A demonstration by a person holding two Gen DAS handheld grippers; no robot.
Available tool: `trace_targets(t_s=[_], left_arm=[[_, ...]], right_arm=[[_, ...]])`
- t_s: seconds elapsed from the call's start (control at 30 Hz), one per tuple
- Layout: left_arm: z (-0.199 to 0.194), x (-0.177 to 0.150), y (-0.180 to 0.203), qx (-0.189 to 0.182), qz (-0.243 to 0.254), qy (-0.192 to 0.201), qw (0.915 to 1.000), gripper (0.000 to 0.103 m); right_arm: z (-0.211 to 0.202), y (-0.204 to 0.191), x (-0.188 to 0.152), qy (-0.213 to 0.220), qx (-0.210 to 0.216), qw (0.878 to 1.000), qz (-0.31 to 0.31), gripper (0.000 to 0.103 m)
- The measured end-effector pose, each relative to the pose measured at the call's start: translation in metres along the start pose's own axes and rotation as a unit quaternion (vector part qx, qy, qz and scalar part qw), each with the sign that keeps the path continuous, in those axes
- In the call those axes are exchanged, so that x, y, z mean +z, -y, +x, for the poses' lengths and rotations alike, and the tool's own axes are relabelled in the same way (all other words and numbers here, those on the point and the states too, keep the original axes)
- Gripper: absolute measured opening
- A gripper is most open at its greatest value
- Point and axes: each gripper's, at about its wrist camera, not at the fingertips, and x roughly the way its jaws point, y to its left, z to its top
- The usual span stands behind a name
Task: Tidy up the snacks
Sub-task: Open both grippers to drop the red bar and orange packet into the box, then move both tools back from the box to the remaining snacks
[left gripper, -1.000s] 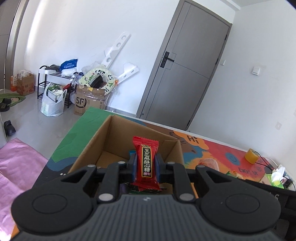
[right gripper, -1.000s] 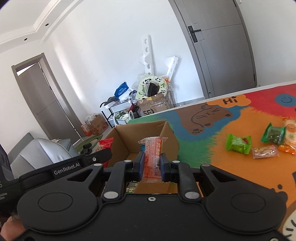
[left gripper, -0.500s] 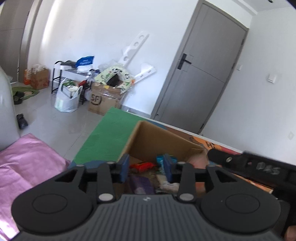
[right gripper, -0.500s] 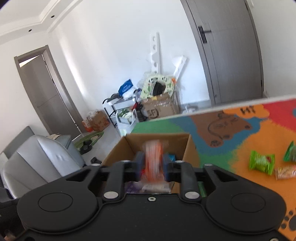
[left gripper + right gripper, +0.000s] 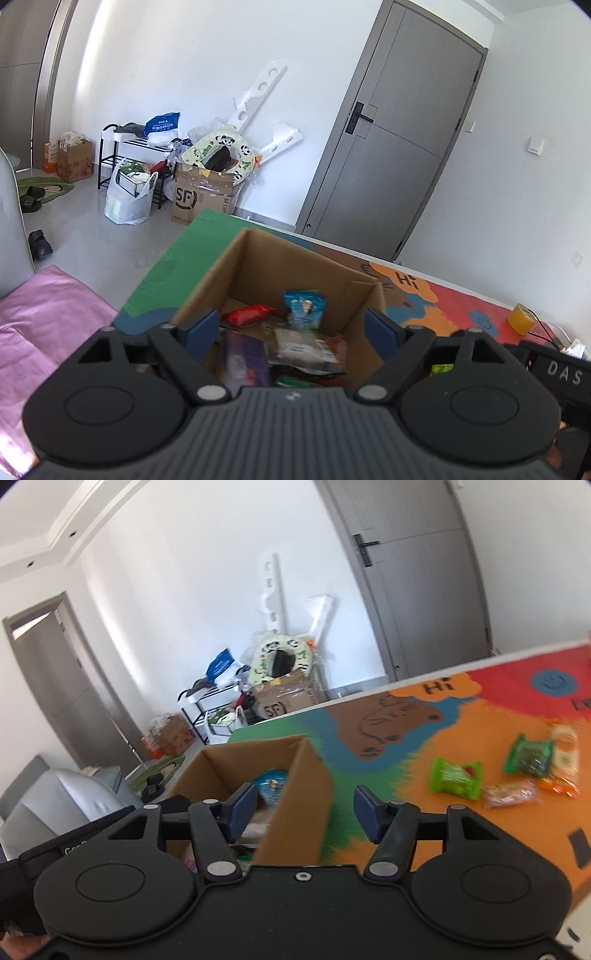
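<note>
An open cardboard box (image 5: 258, 266) stands on the colourful mat and holds several snack packets, among them a red one (image 5: 249, 314) and a blue one (image 5: 306, 308). My left gripper (image 5: 291, 334) is open and empty just above the box's near side. In the right wrist view the box (image 5: 295, 805) is at lower centre. My right gripper (image 5: 304, 812) is open and empty, straddling the box's right wall. Loose snacks lie on the mat to the right: a green packet (image 5: 456, 778), a darker green packet (image 5: 530, 757) and a pinkish packet (image 5: 511, 793).
The mat (image 5: 424, 738) covers the table, whose far edge runs by the grey door (image 5: 388, 147). A yellow tape roll (image 5: 521, 318) sits at the right. Floor clutter and an SF box (image 5: 201, 199) stand by the wall. A grey chair (image 5: 62, 801) is left.
Both grippers opened and let go of their snacks: the red candy packet from the left and the orange packet from the right dropped into the box. The right gripper shifted right.
</note>
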Motion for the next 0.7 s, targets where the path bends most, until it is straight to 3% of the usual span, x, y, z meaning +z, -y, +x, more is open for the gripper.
trace_targets(t_s=[0.2, 0.43, 0.7], left_arm=[[-0.004, -0.009, 0.031, -0.015, 0.014, 0.003, 0.9998, 0.093], [-0.004, -0.019, 0.061, -0.032, 0.031, -0.006, 0.999, 0.094], [-0.004, -0.029, 0.094, -0.055, 0.047, -0.011, 0.9973, 0.094]], right_arm=[[-0.025, 0.024, -0.003, 0.014, -0.023, 1.0, 0.014, 0.067], [-0.055, 0.053, -0.002, 0.036, -0.051, 0.998, 0.027, 0.089], [-0.077, 0.086, -0.003, 0.047, -0.073, 0.995, 0.046, 0.097]])
